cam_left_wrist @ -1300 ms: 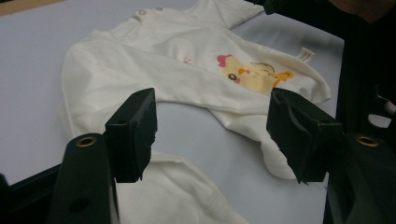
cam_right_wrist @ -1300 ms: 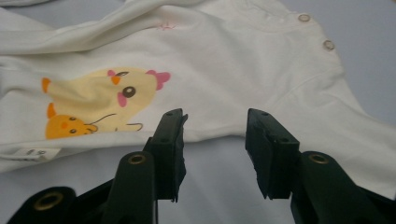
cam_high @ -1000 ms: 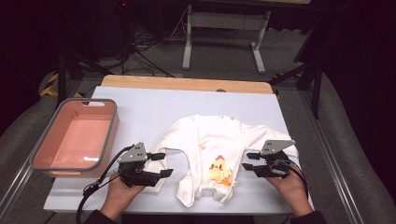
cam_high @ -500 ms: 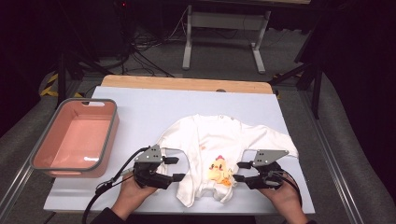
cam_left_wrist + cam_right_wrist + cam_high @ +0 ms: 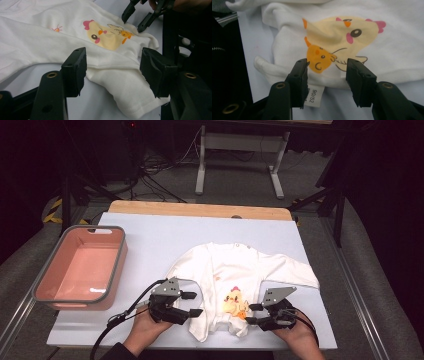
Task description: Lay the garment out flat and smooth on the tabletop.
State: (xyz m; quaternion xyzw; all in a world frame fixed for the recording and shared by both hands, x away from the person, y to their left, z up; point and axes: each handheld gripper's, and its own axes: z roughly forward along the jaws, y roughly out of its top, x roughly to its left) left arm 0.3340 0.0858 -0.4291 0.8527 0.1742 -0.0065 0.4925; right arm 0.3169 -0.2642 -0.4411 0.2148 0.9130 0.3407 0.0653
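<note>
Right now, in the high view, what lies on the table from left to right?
Pink bin → left gripper → white baby shirt with chick print → right gripper.

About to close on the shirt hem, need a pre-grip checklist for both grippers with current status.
1. Left gripper jaws apart: ok; they have just been closing, cloth between them, not pinched.
2. Right gripper jaws apart: ok.
3. Hem of the white shirt between right jaws, by the size tag: ok.
4. Pads pressing cloth: not ok, neither grips yet.
5. Single layer at the left jaws: cannot tell, cloth is bunched.
6. Pink bin away from both hands: ok.
</note>
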